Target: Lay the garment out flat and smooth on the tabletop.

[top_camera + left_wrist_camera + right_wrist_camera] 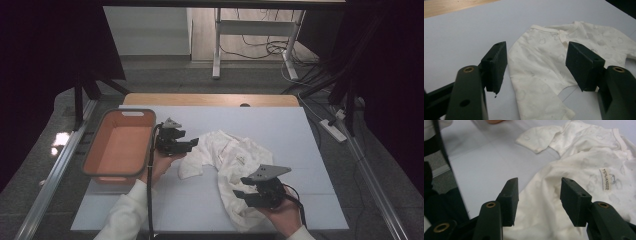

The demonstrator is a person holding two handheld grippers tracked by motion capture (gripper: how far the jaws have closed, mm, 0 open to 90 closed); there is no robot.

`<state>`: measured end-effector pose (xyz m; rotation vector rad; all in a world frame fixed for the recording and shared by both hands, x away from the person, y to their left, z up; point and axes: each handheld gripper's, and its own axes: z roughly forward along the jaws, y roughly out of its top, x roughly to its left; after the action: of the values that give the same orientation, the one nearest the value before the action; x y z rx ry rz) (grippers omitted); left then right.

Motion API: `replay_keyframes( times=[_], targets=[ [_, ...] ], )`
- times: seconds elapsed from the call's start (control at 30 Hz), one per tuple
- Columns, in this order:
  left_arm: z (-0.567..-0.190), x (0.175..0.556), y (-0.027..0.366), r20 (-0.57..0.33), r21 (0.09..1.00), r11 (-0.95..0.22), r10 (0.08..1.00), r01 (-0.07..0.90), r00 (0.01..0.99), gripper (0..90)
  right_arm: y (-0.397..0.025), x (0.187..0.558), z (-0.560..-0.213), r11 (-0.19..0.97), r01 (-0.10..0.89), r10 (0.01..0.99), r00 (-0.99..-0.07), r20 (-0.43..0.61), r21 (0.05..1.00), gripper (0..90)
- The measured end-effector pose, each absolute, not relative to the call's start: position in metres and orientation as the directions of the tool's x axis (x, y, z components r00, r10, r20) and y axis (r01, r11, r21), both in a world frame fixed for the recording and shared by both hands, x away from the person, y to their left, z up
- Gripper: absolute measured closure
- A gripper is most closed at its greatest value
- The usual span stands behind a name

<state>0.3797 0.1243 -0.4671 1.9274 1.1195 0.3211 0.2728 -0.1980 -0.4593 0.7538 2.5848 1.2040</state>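
Note:
A small cream-white garment (230, 165) lies crumpled on the white table top (280, 125). Its sleeve end (541, 75) spreads under my left gripper (192, 145), which hovers open just above it. My right gripper (240, 195) is open too, held over the garment's lower part (541, 192) with nothing between its pads. A sewn label (608, 179) shows on the cloth to the right of the right gripper's fingers (509, 195). In its own view my left gripper (536, 67) looks down on the sleeve; my right gripper (537, 195) frames bare cloth.
An orange tub with a grey rim (120, 145) stands empty at the table's left side, close to my left hand. A wooden strip (210, 100) runs along the table's far edge. Metal rails flank the table, and cables lie on the floor beyond.

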Motion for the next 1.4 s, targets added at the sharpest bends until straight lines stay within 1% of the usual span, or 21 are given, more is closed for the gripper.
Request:
replay_keyframes(
  times=[0.1,0.3,0.37,0.5,0.57,0.6,0.63,0.67,0.73,0.77,0.83,0.93,1.07,1.13,1.23,1.33,1.4],
  targets=[
    [-0.467,0.380,0.125,-0.187,0.782,-0.225,0.805,0.581,0.563,34.4,-0.193,0.285,-0.462,0.522,0.374,0.527,-0.848,0.055,0.767,49.1],
    [-0.467,0.380,0.125,-0.189,0.780,-0.223,0.806,0.585,0.560,34.4,-0.187,0.299,-0.460,0.519,0.375,0.541,-0.840,0.044,0.768,48.7],
    [-0.467,0.380,0.124,-0.188,0.781,-0.224,0.806,0.583,0.562,34.4,-0.184,0.300,-0.463,0.532,0.378,0.546,-0.837,0.033,0.758,48.8],
    [-0.467,0.380,0.124,-0.188,0.780,-0.225,0.806,0.584,0.561,34.4,-0.175,0.300,-0.480,0.598,0.385,0.560,-0.829,-0.022,0.703,49.2],
    [-0.467,0.380,0.124,-0.187,0.780,-0.225,0.806,0.584,0.562,34.3,-0.172,0.300,-0.489,0.619,0.394,0.565,-0.824,-0.037,0.679,51.5],
    [-0.467,0.380,0.124,-0.189,0.781,-0.223,0.806,0.583,0.561,34.3,-0.170,0.300,-0.494,0.636,0.392,0.568,-0.821,-0.059,0.665,55.3],
    [-0.467,0.380,0.124,-0.188,0.780,-0.225,0.805,0.583,0.562,34.3,-0.169,0.299,-0.496,0.648,0.391,0.569,-0.819,-0.074,0.653,61.7],
    [-0.467,0.380,0.124,-0.189,0.781,-0.224,0.805,0.583,0.562,34.4,-0.167,0.299,-0.498,0.668,0.390,0.565,-0.820,-0.091,0.634,70.7],
    [-0.467,0.379,0.124,-0.189,0.781,-0.224,0.806,0.583,0.562,34.4,-0.167,0.300,-0.500,0.680,0.389,0.555,-0.827,-0.090,0.621,85.0],
    [-0.467,0.379,0.125,-0.188,0.781,-0.224,0.805,0.583,0.562,34.4,-0.167,0.299,-0.499,0.678,0.383,0.553,-0.828,-0.093,0.627,87.3],
    [-0.466,0.378,0.126,-0.186,0.784,-0.222,0.806,0.580,0.561,34.4,-0.172,0.299,-0.490,0.664,0.369,0.560,-0.822,-0.106,0.651,87.8],
    [-0.466,0.378,0.128,-0.187,0.786,-0.217,0.808,0.578,0.558,34.4,-0.189,0.303,-0.473,0.612,0.365,0.595,-0.797,-0.104,0.701,87.8],
    [-0.466,0.378,0.125,-0.187,0.784,-0.222,0.807,0.580,0.561,34.4,-0.224,0.315,-0.459,0.543,0.408,0.667,-0.740,-0.082,0.734,87.7],
    [-0.466,0.377,0.123,-0.186,0.783,-0.226,0.804,0.579,0.565,34.3,-0.241,0.324,-0.462,0.527,0.442,0.700,-0.711,-0.075,0.726,87.6],
    [-0.467,0.378,0.123,-0.187,0.781,-0.226,0.805,0.582,0.563,34.3,-0.257,0.333,-0.469,0.525,0.478,0.731,-0.677,-0.085,0.705,87.5],
    [-0.467,0.378,0.124,-0.186,0.781,-0.226,0.806,0.583,0.561,34.3,-0.268,0.342,-0.481,0.528,0.516,0.758,-0.645,-0.100,0.674,87.5],
    [-0.467,0.378,0.124,-0.185,0.783,-0.224,0.807,0.580,0.561,34.3,-0.272,0.345,-0.487,0.521,0.536,0.768,-0.634,-0.090,0.664,87.5]
  ],
)
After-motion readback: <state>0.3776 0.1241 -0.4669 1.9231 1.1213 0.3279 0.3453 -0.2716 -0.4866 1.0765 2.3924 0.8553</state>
